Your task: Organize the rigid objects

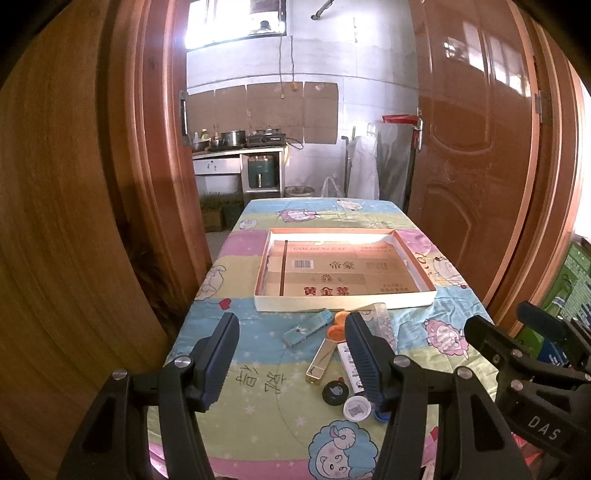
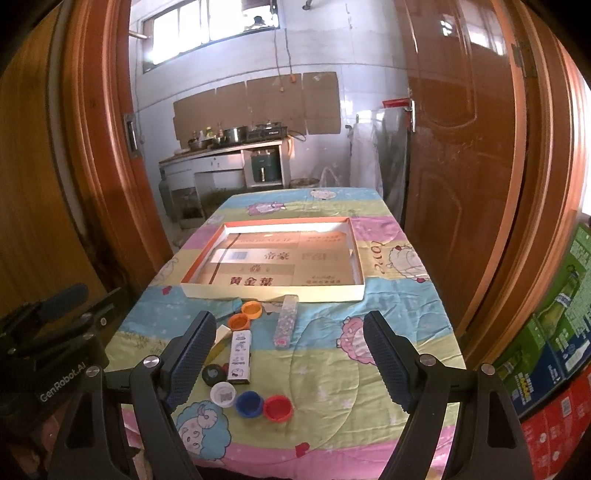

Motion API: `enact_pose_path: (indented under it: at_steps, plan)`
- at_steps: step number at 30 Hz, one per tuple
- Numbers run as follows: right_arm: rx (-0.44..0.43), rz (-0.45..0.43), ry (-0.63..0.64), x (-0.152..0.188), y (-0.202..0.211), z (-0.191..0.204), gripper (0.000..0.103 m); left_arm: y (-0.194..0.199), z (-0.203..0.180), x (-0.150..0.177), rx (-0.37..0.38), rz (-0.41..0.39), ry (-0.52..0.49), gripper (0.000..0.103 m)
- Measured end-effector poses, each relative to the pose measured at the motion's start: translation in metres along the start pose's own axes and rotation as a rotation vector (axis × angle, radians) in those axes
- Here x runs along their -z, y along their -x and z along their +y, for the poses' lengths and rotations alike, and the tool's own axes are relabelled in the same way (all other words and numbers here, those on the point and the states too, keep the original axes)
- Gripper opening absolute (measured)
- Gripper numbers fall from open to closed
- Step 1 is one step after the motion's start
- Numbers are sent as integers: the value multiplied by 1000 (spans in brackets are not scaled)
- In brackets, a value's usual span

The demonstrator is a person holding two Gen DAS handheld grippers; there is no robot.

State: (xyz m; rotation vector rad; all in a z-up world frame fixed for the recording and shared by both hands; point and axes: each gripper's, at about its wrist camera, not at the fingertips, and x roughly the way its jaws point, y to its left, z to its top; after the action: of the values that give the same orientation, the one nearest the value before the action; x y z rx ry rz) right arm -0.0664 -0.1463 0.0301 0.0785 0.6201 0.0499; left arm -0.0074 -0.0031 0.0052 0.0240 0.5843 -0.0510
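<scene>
Right wrist: both grippers [image 2: 284, 354] [image 1: 291, 354] spread wide, empty. Tray [image 2: 354, 291] empty; step: first pick. Next: close on red cap [image 2: 277, 407].

Bright window [image 1: 236, 22] glare; strong fisheye edge warp, dark corners.

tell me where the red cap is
In the right wrist view, the red cap sits at the table's near edge, touching the blue cap on its left.
</scene>
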Motion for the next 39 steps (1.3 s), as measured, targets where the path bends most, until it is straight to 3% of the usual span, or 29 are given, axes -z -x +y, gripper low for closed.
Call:
enact_pose_path:
  at_steps: [39]
  plan:
    - [-11, 9, -5, 7, -9, -1, 83, 0, -1, 2, 8, 4, -3, 60]
